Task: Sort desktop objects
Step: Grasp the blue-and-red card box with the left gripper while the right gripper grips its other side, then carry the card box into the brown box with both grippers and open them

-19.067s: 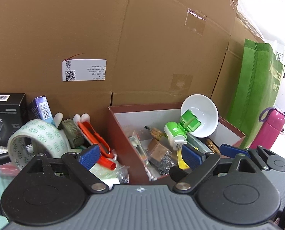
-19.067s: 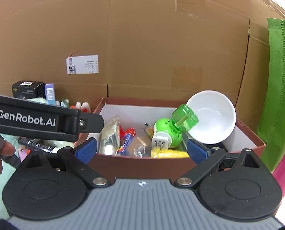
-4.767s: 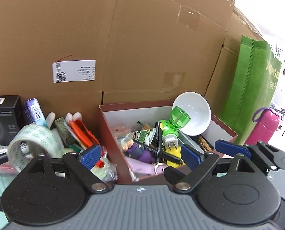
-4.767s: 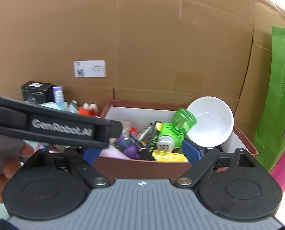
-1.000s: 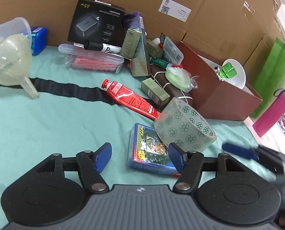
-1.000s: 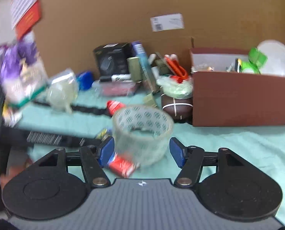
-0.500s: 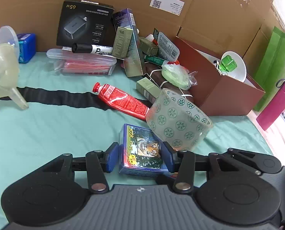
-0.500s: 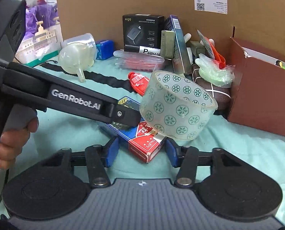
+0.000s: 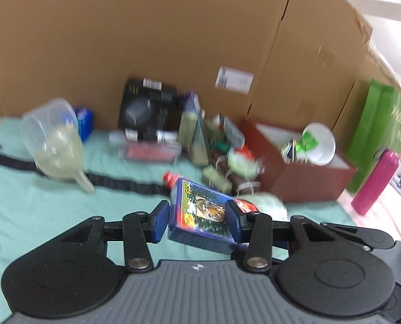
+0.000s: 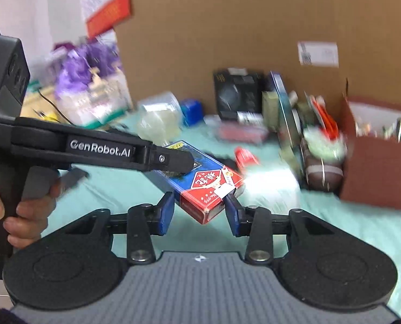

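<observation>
Between the blue pads of the left gripper [image 9: 199, 222] the card box [image 9: 200, 216] is now clamped and lifted off the green tabletop [image 9: 38, 205], tilted; half a second ago it lay flat under the tape roll. The roll [image 9: 265, 205] seems to rest on the cloth just behind, though blur makes this uncertain. The right gripper [image 10: 199, 210] is parted around the red end of the box [image 10: 208, 186], perhaps touching it. So one thing is picked, and I judge it goes next toward the brown box [image 9: 308, 181], well apart on the right.
</observation>
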The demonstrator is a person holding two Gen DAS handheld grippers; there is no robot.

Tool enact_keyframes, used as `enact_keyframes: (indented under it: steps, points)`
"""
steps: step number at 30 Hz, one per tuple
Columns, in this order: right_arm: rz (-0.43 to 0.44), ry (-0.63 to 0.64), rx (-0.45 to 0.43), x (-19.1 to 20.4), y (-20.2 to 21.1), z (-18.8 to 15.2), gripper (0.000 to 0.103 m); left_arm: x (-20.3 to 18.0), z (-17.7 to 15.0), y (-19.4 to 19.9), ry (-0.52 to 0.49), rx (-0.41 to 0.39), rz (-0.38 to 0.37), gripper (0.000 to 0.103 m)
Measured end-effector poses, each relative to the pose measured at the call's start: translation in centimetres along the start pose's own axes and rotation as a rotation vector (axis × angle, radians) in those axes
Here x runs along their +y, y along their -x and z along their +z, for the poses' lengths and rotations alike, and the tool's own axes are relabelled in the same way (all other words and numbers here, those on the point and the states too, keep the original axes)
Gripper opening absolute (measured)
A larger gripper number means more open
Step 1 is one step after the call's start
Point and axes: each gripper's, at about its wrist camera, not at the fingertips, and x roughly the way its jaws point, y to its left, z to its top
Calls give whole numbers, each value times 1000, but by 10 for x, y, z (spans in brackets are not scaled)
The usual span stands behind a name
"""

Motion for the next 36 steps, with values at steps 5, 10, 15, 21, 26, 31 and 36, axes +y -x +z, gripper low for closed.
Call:
enact_keyframes:
  steps: [5,10,15,21,26,31,36]
  points:
    - [-39,15,-78,-8,12,16,40,-22,17,-3,-36,-63,-26,45]
    - [-124,4,-97,-27,24,22,40,-48,31,-27,-48,-79,-96,45]
    - [-219,-37,-124,-61,40,26,40,-87,48,-56,-80,-73,-191,45]
    - [-322,-80,-134,-114,51,29,40,-137,61,-92,-132,-80,-278,45]
    - [-381,-127,-144,-159,60,27,40,-172,70,-127,-147,-51,-326,45]
    - [-432,-121,-146,-201,67,27,40,-204,78,-158,-163,-47,-362,45]
    - [-491,-78,-115,-244,64,28,40,-231,77,-195,-162,-40,-380,45]
